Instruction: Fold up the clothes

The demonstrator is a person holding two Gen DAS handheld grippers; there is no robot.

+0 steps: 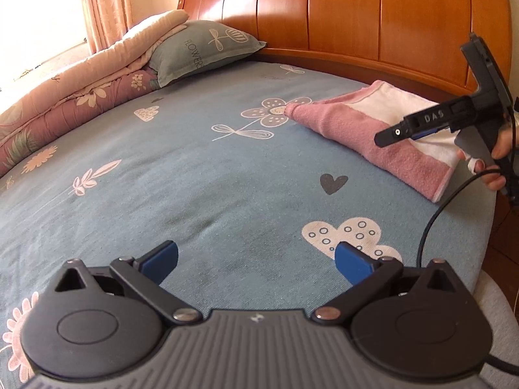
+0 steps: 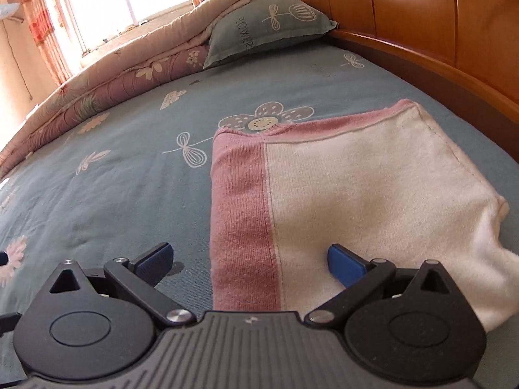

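A folded pink and white towel [image 1: 382, 126] lies on the blue patterned bed sheet [image 1: 201, 175] near the headboard, at the right of the left wrist view. In the right wrist view the towel [image 2: 340, 194] fills the middle and right, with its pink band on the left. My right gripper [image 2: 249, 261] stands open just above the towel's near edge, nothing between its fingers. From the left wrist view the right gripper's side [image 1: 421, 126] shows over the towel, held by a hand [image 1: 496, 162]. My left gripper [image 1: 256, 261] is open over bare sheet, well away from the towel.
A wooden headboard [image 1: 356, 9] runs along the far side. A blue-green pillow [image 1: 201, 48] and a rolled pink floral quilt [image 1: 74, 97] lie at the far left. A black cable [image 1: 434, 214] hangs by the bed's right edge. Curtains [image 2: 42, 32] and a bright window are behind.
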